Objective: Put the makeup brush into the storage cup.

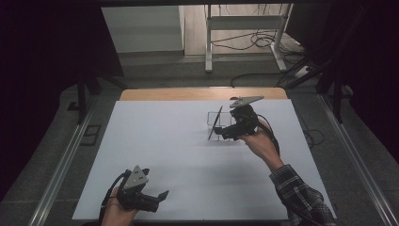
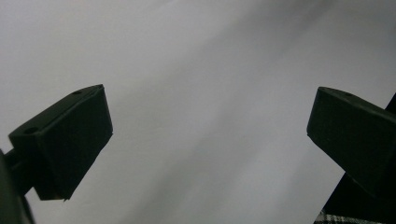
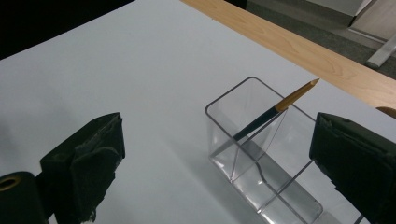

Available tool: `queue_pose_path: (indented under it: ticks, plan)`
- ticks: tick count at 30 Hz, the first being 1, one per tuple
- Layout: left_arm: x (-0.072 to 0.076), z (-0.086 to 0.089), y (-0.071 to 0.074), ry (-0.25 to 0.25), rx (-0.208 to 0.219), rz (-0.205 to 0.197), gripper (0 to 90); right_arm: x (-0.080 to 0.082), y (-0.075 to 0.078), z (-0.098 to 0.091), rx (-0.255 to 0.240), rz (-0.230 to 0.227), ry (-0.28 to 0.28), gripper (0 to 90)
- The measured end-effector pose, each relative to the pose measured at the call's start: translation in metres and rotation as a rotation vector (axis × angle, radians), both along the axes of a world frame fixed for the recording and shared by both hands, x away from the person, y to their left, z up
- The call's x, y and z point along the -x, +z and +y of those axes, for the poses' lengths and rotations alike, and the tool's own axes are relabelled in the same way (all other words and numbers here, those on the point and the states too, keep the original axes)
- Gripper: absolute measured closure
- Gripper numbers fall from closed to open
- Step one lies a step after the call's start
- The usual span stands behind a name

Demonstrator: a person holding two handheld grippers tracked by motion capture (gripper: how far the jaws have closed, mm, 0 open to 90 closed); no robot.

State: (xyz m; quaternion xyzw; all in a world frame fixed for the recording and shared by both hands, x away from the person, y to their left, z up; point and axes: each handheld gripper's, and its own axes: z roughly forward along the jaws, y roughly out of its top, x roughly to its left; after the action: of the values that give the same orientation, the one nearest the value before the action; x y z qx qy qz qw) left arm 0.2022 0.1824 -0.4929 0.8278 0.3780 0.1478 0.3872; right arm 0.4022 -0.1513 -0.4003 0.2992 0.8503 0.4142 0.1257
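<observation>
A clear plastic box (image 3: 261,154) with inner dividers stands on the white table sheet (image 1: 188,155), right of centre in the high view (image 1: 217,123). A dark pencil (image 3: 273,112) with an orange tip leans inside the box, its tip above the rim; it shows as a slanted dark line (image 1: 214,123). My right gripper (image 1: 225,132) hovers right beside the box, jaws wide open and empty (image 3: 219,163). My left gripper (image 1: 160,197) rests near the front left edge of the sheet, open with nothing between its jaws (image 2: 210,140).
A strip of bare wooden tabletop (image 1: 202,93) runs along the far edge beyond the sheet. Behind it, on the floor, stand a white metal frame (image 1: 244,33) and loose cables (image 1: 263,42). A plaid sleeve (image 1: 301,197) enters at the bottom right.
</observation>
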Motion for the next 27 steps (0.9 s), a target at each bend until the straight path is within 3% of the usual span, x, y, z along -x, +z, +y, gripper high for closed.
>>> queue_pose_path:
  ticks: [27]
  plan:
    - [0.001, 0.000, 0.000, -0.008, 0.007, -0.004, 0.5, 0.034, -0.003, -0.003, -0.006, -0.017, 0.039, 0.0]
